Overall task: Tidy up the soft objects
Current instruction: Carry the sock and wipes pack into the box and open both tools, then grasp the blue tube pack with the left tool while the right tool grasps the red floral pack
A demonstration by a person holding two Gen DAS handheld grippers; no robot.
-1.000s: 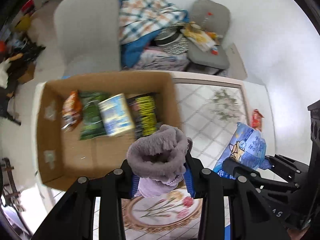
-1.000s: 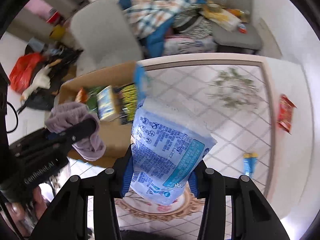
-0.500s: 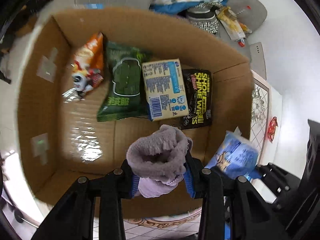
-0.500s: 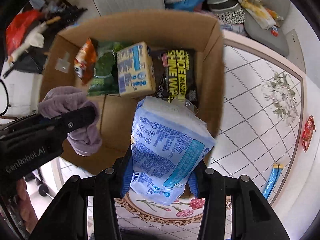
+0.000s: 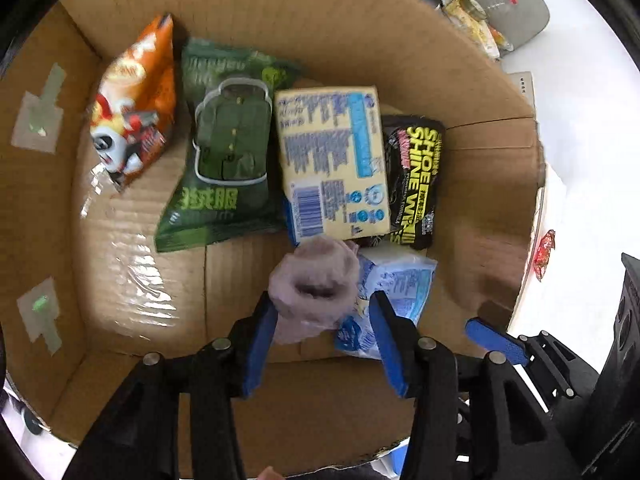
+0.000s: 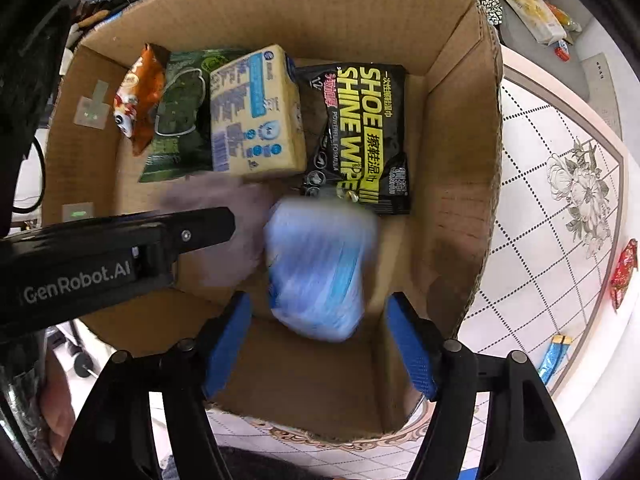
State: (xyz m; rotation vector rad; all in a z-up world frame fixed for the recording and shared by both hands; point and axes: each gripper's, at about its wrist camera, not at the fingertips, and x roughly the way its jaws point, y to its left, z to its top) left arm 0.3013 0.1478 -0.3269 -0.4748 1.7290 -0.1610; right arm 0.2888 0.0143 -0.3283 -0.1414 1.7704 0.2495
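Both grippers hang open over a cardboard box. A fuzzy purple sock is blurred between the jaws of my left gripper, free of the pads and dropping. A blue soft pack is blurred below my right gripper, also released; it shows in the left wrist view beside the sock. The box holds an orange snack bag, a green pack, a yellow pack and a black shoe wipes pack.
A patterned tile table lies right of the box, with a red packet and a blue-and-yellow stick on it. Cluttered seats stand behind. The left gripper's arm crosses the right wrist view.
Both grippers moved over and down into the box, then opened. The sock and the blue pack left the jaws and are falling to the box floor.
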